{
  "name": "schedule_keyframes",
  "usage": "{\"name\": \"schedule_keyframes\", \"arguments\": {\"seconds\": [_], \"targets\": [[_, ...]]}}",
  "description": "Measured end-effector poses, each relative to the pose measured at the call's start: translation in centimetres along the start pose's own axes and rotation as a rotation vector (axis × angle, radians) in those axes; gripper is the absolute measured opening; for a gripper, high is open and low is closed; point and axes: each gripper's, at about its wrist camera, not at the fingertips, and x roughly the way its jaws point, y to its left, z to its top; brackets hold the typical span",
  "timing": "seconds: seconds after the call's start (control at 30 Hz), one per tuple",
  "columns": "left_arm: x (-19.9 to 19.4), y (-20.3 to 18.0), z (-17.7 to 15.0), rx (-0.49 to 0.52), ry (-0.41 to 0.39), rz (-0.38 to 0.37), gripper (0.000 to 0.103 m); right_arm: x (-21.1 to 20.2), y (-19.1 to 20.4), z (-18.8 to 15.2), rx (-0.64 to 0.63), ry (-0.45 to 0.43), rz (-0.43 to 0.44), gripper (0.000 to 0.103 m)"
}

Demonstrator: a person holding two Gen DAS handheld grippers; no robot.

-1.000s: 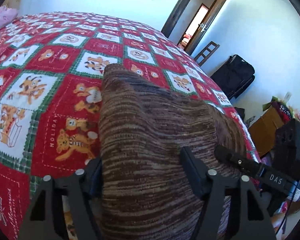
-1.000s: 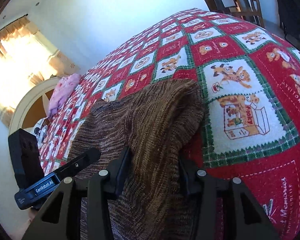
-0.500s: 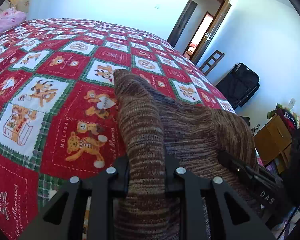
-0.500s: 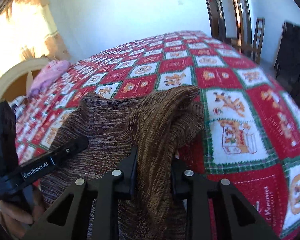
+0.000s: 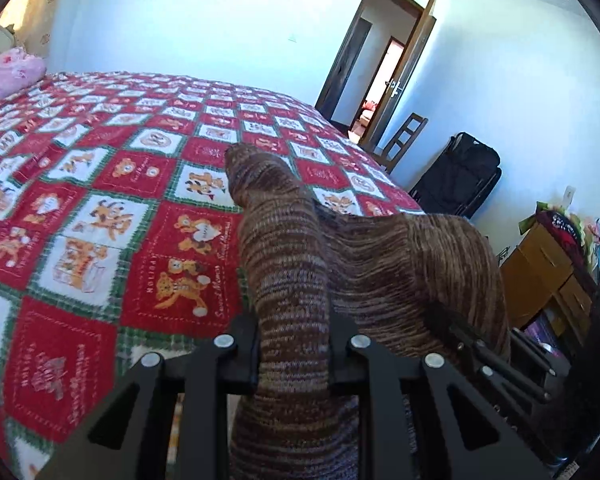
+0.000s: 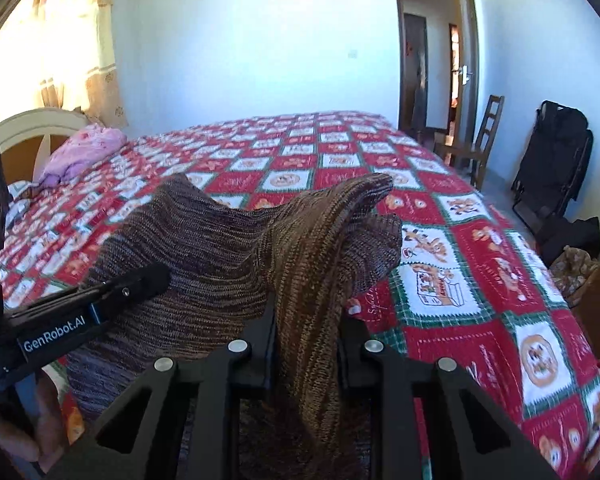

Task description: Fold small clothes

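Observation:
A brown striped knit garment (image 5: 364, 256) is held up over the near edge of the bed, stretched between both grippers. My left gripper (image 5: 294, 350) is shut on one bunched edge of it. My right gripper (image 6: 306, 350) is shut on the other edge of the garment (image 6: 220, 256), which rises in a peak and droops toward the quilt. The right gripper shows at the right of the left wrist view (image 5: 484, 356). The left gripper shows at the left of the right wrist view (image 6: 92, 300). The garment's lower part is hidden below both views.
The bed has a red, white and green teddy-bear quilt (image 5: 100, 208). A pink pillow (image 6: 84, 148) lies by the headboard. A wooden chair (image 6: 480, 140), a black bag (image 6: 556, 160), an open door (image 5: 396, 72) and a wooden cabinet (image 5: 548, 264) stand beyond the bed.
Both grippers closed on the garment's edges, then lifted it off the quilt. The views tilted up, showing more of the room.

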Motion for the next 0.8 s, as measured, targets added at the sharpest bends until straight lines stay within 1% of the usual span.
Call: {"name": "schedule_keyframes", "arguments": {"seconds": [0.1,0.2,0.3,0.57,0.73,0.8], "targets": [[-2.2,-0.4,-0.2,0.049,-0.036,0.018,0.023,-2.2,1.0,0.1,0.004,-0.04,-0.001,0.023],[-3.8,0.1,-0.1,0.026,-0.042,0.013,0.023,-4.4,2.1,0.5,0.015,-0.074,0.016,0.023],[-5.6,0.8,-0.1,0.014,-0.052,0.027,0.023,-6.6,3.5,0.6,0.024,-0.099,0.042,0.023],[-10.3,3.1,-0.6,0.017,-0.082,0.082,0.023,-9.1,7.5,-0.8,0.07,-0.099,0.112,0.023],[-12.5,5.9,-1.9,-0.031,-0.08,0.095,0.023,-10.1,10.4,-1.9,0.068,-0.088,0.156,0.023],[-13.5,6.8,-2.5,-0.033,-0.086,0.115,0.023,-10.5,11.7,-2.4,0.056,-0.084,0.176,0.023]]}}
